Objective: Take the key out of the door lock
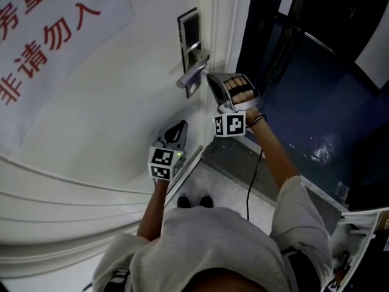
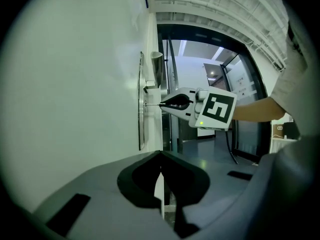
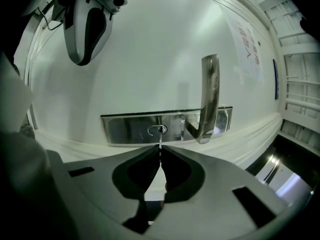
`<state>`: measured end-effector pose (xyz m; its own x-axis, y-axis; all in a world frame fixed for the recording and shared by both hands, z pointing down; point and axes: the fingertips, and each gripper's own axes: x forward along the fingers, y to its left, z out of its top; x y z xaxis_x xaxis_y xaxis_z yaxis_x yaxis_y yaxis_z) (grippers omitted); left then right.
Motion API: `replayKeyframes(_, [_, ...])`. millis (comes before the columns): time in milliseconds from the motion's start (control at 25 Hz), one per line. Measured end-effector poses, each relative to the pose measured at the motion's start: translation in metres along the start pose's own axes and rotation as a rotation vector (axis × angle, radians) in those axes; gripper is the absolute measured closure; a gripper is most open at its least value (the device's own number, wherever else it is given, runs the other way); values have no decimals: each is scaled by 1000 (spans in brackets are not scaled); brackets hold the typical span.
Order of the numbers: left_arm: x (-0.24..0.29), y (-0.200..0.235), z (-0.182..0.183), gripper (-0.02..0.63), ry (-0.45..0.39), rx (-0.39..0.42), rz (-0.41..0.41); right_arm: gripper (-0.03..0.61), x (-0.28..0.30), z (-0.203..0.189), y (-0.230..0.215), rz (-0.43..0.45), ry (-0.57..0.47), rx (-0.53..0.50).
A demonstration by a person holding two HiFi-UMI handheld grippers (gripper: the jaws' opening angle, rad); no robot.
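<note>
A white door (image 1: 115,126) bearing a notice (image 1: 73,53) in red characters stands in a moulded white frame (image 1: 220,17); beyond it, a dark glossy floor (image 1: 304,123) reflects pale light near glass partitions (image 2: 222,79).

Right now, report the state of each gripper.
Left gripper: shut, holding nothing.
Right gripper: shut on the key, which sits in the lock.

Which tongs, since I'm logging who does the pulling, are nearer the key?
Right. The right tongs are shut on the key in the lock plate; the left tongs hang shut below it, touching nothing.
</note>
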<state>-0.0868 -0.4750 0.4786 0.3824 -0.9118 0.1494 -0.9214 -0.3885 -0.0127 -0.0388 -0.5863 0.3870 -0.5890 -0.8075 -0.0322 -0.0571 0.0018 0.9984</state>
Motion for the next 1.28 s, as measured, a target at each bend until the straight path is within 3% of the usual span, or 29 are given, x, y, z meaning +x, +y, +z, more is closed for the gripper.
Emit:
replayKeyframes(240, [2, -1, 4, 595, -8, 5, -10, 548, -14, -14, 3, 11, 26, 60])
replayKeyframes(360, [3, -2, 4, 595, -6, 10, -18, 548, -23, -20, 4, 15, 43, 138])
replayKeyframes(600, [8, -4, 6, 595, -9, 17, -33, 548, -46, -39, 13, 29, 100, 418])
replayKeyframes(880, [12, -1, 2, 595, 3, 14, -40, 548, -86, -73, 30, 2, 187, 912])
replayKeyframes(1280, [22, -7, 2, 595, -5, 14, -73, 548, -148, -95, 61, -72, 303, 1163])
